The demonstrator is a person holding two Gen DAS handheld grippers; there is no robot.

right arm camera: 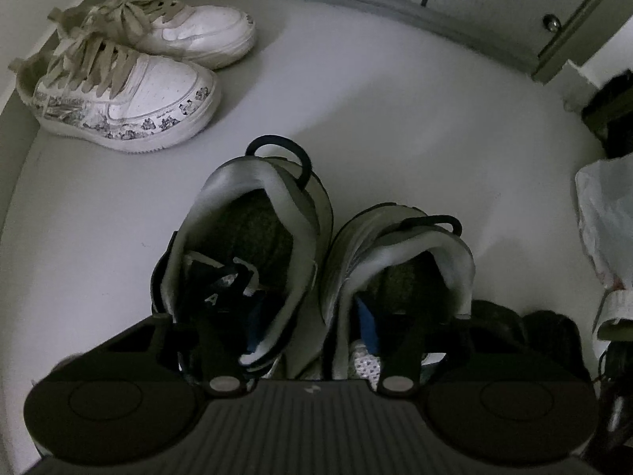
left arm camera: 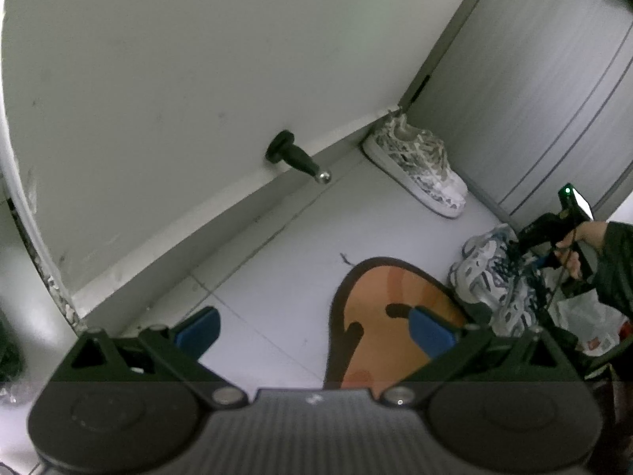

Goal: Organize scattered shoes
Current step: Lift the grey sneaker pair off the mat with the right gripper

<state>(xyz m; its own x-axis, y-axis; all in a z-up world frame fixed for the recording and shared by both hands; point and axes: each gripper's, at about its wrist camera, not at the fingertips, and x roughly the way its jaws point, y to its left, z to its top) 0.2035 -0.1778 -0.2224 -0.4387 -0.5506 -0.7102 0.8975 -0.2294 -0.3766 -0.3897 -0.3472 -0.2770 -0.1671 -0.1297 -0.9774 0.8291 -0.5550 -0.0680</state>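
Note:
Two grey-and-white running shoes [right arm camera: 245,213] [right arm camera: 395,245] stand side by side on the pale floor, heels away from the camera. My right gripper [right arm camera: 312,320] points steeply down with one finger inside each shoe, shut on their two touching inner walls. The left wrist view shows the same pair [left arm camera: 486,273] at the right, with a person's hand holding the right gripper [left arm camera: 526,253] over it. My left gripper [left arm camera: 314,332] is wide open and holds nothing. An orange flip-flop [left arm camera: 379,301] lies on the floor under its right finger.
A pair of white patterned sneakers [right arm camera: 130,95] sits at the wall, seen also as one sneaker [left arm camera: 415,166] in the corner. A black door stop [left arm camera: 296,156] juts from the wall. A grey cabinet [left arm camera: 534,99] and a white plastic bag [right arm camera: 605,217] border the right.

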